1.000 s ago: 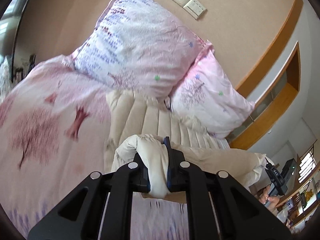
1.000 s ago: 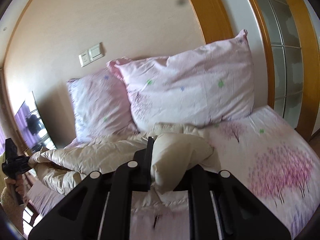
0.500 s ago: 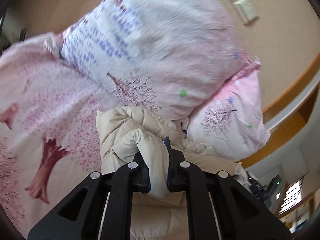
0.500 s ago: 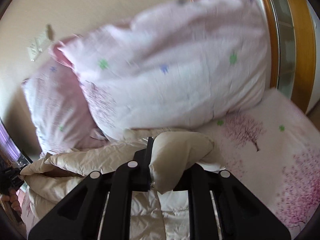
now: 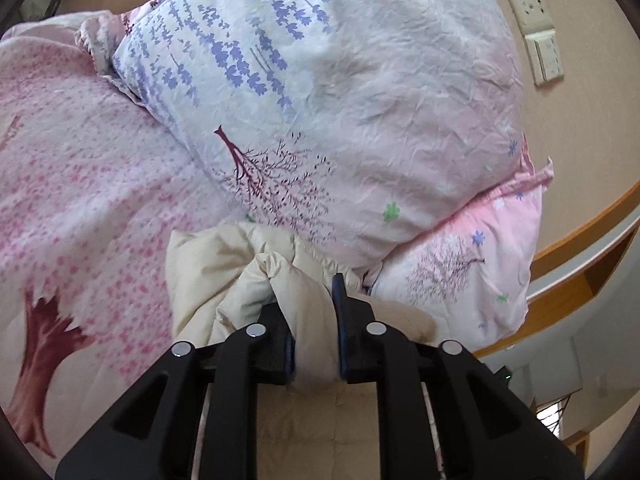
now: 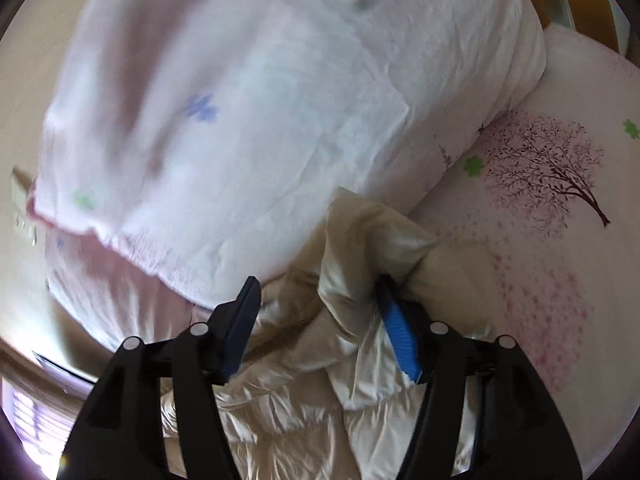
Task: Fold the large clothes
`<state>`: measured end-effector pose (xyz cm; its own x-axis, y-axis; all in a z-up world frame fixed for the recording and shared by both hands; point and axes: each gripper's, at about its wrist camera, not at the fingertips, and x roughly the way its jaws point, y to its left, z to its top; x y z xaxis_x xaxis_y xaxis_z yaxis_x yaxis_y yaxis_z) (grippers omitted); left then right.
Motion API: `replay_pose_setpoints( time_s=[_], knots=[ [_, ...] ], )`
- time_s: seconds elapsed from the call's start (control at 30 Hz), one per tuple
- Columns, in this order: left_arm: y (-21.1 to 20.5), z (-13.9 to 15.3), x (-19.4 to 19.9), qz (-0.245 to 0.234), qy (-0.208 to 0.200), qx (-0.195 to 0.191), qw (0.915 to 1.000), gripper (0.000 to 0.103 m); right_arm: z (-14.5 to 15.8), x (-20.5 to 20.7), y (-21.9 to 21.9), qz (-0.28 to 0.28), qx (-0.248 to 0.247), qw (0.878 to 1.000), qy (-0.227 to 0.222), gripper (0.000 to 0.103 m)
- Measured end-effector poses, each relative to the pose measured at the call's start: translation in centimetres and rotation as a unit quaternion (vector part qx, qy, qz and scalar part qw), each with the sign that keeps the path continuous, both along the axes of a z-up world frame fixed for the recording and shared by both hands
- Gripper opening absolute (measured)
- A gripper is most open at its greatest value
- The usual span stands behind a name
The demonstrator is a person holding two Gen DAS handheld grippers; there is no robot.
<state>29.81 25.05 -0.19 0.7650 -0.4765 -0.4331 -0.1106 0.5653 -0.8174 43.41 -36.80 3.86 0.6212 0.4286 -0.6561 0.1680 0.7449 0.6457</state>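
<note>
A cream puffy quilted jacket (image 5: 208, 280) lies on the bed at the foot of the pillows. My left gripper (image 5: 314, 320) is shut on a fold of the jacket's edge, right below the big pillow. In the right wrist view the jacket (image 6: 360, 360) lies bunched under my right gripper (image 6: 320, 300). That gripper's jaws stand wide apart, with a bunch of jacket fabric loose between them and against the right blue pad (image 6: 398, 344).
A large pink and white floral pillow (image 5: 340, 100) leans on a second pink pillow (image 5: 480, 272) against the wall. The pink tree-print bedsheet (image 5: 80, 200) spreads left; it also shows in the right wrist view (image 6: 560, 220). Wall sockets (image 5: 540, 28) and wooden trim (image 5: 580, 216) are behind.
Both grippers have carried the jacket's edge forward and down to the foot of the pillows. My right gripper has opened and let go of the fabric; my left stays shut on it.
</note>
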Motion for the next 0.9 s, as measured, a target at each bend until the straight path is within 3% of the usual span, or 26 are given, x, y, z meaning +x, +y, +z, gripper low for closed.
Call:
replay_pose_setpoints(
  time_s=[0.1,0.17,0.23,0.4,0.53,0.6,0.73,0.9],
  knots=[
    [0.6,-0.2,0.4,0.017,-0.001,-0.022,0.9996,0.032,0.0,0.4,-0.7,-0.009,-0.011,1.0,-0.007,0.061],
    [1.4,0.3,0.0,0.033,-0.012,-0.032,0.9989,0.048,0.7,-0.4,-1.4,-0.017,-0.033,0.999,-0.025,0.061],
    [2.2,1.1,-1.0,0.05,-0.024,-0.016,0.9983,0.059,1.5,-1.4,-2.0,-0.014,-0.063,0.997,-0.039,0.061],
    [2.4,1.8,-1.7,0.027,0.01,0.05,0.9983,0.059,2.0,-2.6,-2.5,0.015,-0.136,0.99,-0.025,0.06],
    [0.8,0.9,-1.0,-0.012,0.046,0.085,0.9953,0.058,0.3,-1.4,-2.0,0.035,-0.144,0.989,0.021,0.056],
    [0.1,0.5,-0.8,-0.017,0.057,0.102,0.993,0.058,-0.6,-1.1,-1.5,0.039,-0.153,0.987,0.032,0.014],
    [-1.4,-0.2,-0.2,-0.005,0.083,0.162,0.9834,0.058,-1.4,-1.2,-1.3,0.012,-0.161,0.986,0.041,0.01],
    [-1.7,-1.6,0.4,0.016,0.111,0.174,0.9784,0.056,-2.4,-1.7,-0.1,0.001,-0.203,0.977,0.069,0.01]
  ],
)
